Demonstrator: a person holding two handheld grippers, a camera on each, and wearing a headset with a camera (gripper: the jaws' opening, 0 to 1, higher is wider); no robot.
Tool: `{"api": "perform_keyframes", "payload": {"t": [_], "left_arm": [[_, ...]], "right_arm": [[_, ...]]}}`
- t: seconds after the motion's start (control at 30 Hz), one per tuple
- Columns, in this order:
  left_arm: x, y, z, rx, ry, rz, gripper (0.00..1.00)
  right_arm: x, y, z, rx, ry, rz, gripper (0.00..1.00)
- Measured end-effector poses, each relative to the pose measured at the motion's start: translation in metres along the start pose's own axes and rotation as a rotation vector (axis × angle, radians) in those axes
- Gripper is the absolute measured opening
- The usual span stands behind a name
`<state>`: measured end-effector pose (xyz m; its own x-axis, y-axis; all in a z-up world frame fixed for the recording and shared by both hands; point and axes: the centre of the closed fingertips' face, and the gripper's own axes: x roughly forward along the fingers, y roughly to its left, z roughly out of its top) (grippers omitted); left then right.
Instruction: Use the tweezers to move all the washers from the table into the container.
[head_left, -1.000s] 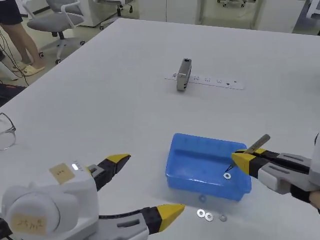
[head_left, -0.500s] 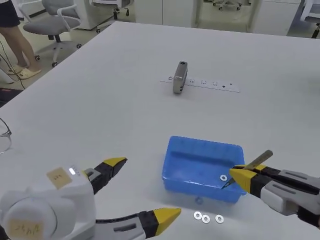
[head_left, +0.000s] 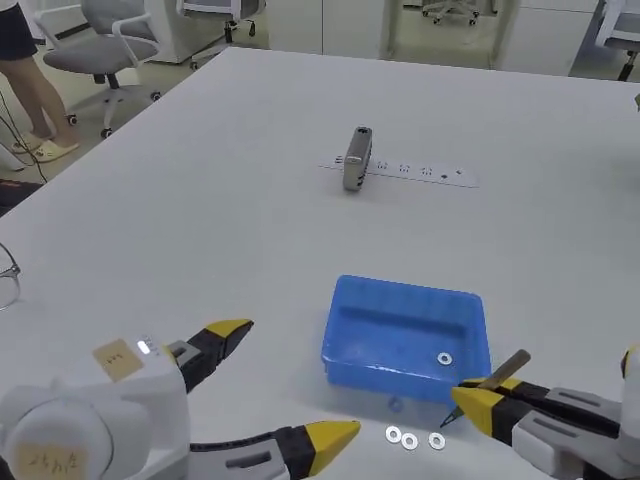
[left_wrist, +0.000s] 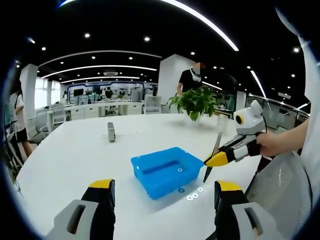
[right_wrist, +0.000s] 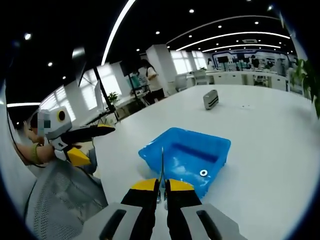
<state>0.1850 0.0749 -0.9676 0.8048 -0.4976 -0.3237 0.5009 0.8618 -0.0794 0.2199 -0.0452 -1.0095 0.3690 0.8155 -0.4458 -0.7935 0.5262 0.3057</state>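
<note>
Washers: small flat silver rings, four clearly seen. One washer (head_left: 444, 358) in single blue container (head_left: 380, 372), right near corner. Three table washers (head_left: 409, 440) in row just near of container's near wall. Fainter ring by that wall, cannot tell what.

One tweezers (head_left: 505, 365) clamped in right gripper (head_left: 470, 395), tip near rightmost table washer. Left gripper (head_left: 288, 380) spread wide, empty.

Right gripper view: tweezers blade edge-on between pinched jaws.

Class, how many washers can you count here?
5 washers: one inside the blue container, three on the table before it, one faint beside its front wall; others may be hidden.
</note>
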Motion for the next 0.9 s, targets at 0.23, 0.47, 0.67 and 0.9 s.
{"api": "perform_keyframes", "payload": {"t": [0.23, 0.47, 0.67, 0.9], "left_arm": [[0.000, 0.001, 0.000, 0.000, 0.000, 0.003, 0.83], [0.000, 0.001, -0.001, 0.001, 0.003, 0.006, 0.83], [0.000, 0.002, -0.001, 0.000, 0.006, 0.007, 0.82], [0.000, 0.004, -0.001, -0.006, 0.008, 0.018, 0.82]], "right_arm": [[0.006, -0.004, -0.015, 0.014, 0.032, -0.001, 0.03], [0.011, -0.004, -0.015, 0.011, 0.038, 0.001, 0.03], [0.016, -0.002, -0.021, -0.049, 0.085, 0.001, 0.04], [0.017, 0.006, -0.025, -0.163, 0.128, 0.008, 0.04]]}}
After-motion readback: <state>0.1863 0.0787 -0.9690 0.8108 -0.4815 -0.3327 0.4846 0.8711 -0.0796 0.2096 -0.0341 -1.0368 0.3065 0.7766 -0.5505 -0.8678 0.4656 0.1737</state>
